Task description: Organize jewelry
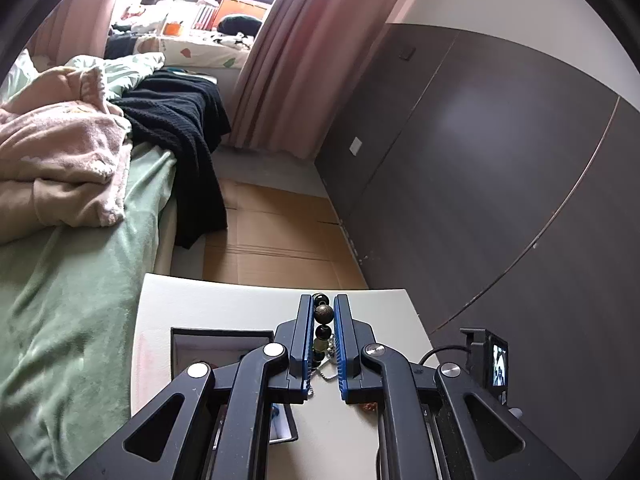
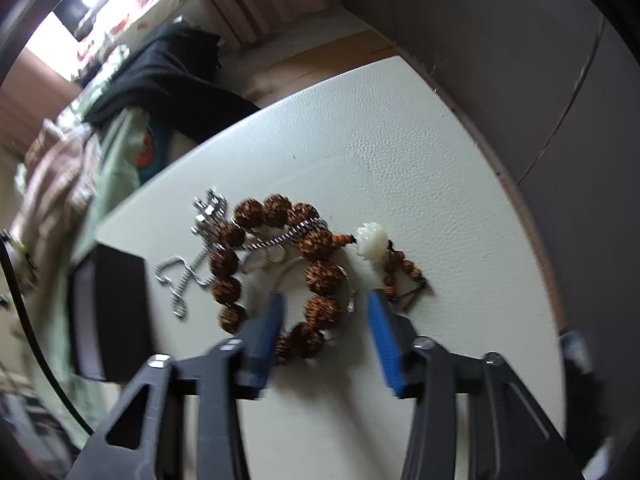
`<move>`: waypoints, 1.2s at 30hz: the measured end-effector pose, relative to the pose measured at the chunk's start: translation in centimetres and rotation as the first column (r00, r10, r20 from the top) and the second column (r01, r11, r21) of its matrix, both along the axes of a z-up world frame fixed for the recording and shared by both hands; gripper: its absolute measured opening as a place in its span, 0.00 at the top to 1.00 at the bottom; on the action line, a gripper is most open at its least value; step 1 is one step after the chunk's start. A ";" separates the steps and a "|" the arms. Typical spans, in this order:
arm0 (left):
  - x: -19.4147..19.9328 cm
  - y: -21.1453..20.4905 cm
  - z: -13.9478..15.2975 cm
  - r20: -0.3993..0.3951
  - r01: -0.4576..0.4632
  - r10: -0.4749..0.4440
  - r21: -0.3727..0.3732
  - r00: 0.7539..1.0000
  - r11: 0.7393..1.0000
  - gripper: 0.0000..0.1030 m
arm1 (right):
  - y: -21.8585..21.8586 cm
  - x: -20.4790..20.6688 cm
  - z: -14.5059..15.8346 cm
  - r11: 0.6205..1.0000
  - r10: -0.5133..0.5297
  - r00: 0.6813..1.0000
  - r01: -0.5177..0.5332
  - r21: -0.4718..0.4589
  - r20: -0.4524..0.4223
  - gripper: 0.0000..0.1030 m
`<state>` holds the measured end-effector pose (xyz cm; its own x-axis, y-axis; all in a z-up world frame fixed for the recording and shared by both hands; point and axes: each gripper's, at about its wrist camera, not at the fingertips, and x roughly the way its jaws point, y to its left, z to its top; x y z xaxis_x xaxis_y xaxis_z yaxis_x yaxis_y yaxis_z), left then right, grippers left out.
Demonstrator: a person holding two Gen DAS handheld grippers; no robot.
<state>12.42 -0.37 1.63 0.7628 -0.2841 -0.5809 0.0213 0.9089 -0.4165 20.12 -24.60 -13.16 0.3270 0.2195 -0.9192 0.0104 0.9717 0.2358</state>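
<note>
In the left wrist view my left gripper [image 1: 323,300] is shut on a strand of dark round beads [image 1: 323,314], held above the white table [image 1: 224,300]. A thin silver chain [image 1: 325,366] hangs behind the strand. In the right wrist view my right gripper [image 2: 326,308] points down over a bracelet of large brown knobbly beads [image 2: 320,276] lying on the table [image 2: 400,152]. Its blue pads [image 2: 272,320] stand on either side of the bracelet's near right arc without pressing on it. A white carved flower bead [image 2: 372,240] with small brown beads [image 2: 400,268] is attached at the right.
A tangled silver chain [image 2: 184,276] lies left of the brown bracelet and partly across it. A black jewelry box [image 2: 112,312] [image 1: 188,340] stands at the table's left. A bed with green sheet [image 1: 80,280] lies left, a dark wardrobe [image 1: 500,160] right, cardboard [image 1: 272,232] on the floor.
</note>
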 end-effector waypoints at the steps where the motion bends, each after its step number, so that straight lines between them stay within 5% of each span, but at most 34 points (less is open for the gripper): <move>1: -0.2 0.0 0.0 -0.001 -0.002 0.002 0.002 1.000 1.000 0.90 | 0.2 -0.2 0.0 1.000 0.012 1.000 -0.012 -0.017 0.000 0.61; 6: -0.6 0.4 0.0 -0.003 -0.013 0.013 0.001 1.000 1.000 0.90 | 0.2 -1.1 0.1 1.000 0.018 1.000 -0.019 -0.019 -0.025 0.61; 10: -1.2 0.8 0.2 0.000 -0.021 0.021 0.001 1.000 1.000 0.90 | 1.4 -1.7 0.2 0.990 0.074 0.997 -0.073 -0.119 0.000 0.62; 13: -1.5 1.0 0.2 -0.001 -0.025 0.025 0.005 1.000 1.000 0.90 | 1.5 -2.2 0.5 0.986 0.093 0.996 -0.090 -0.143 0.013 0.72; 16: -1.9 1.2 0.2 -0.002 -0.030 0.030 0.007 1.000 1.000 0.90 | -0.8 -2.6 0.9 0.997 0.046 0.999 -0.045 -0.055 0.011 0.81; 20: -2.4 1.7 0.4 0.005 -0.035 0.035 0.004 0.999 0.999 0.90 | -3.4 -3.2 2.0 0.996 -0.005 0.999 0.002 0.088 0.038 0.81; 27: -2.9 2.3 0.7 0.013 -0.044 0.044 -0.005 0.999 0.999 0.90 | -5.8 -4.9 5.1 0.936 -0.050 0.992 0.008 0.351 0.113 0.81; 36: -3.0 3.1 0.8 0.016 -0.056 0.056 -0.022 0.998 0.998 0.90 | -0.4 -4.6 4.0 0.945 0.057 0.995 -0.081 0.318 0.085 0.81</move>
<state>9.43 2.73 2.47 0.7877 -0.2531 -0.5617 -0.0222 0.8995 -0.4364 15.48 -24.99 -9.20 0.3650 0.5228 -0.7704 -0.0831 0.8424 0.5323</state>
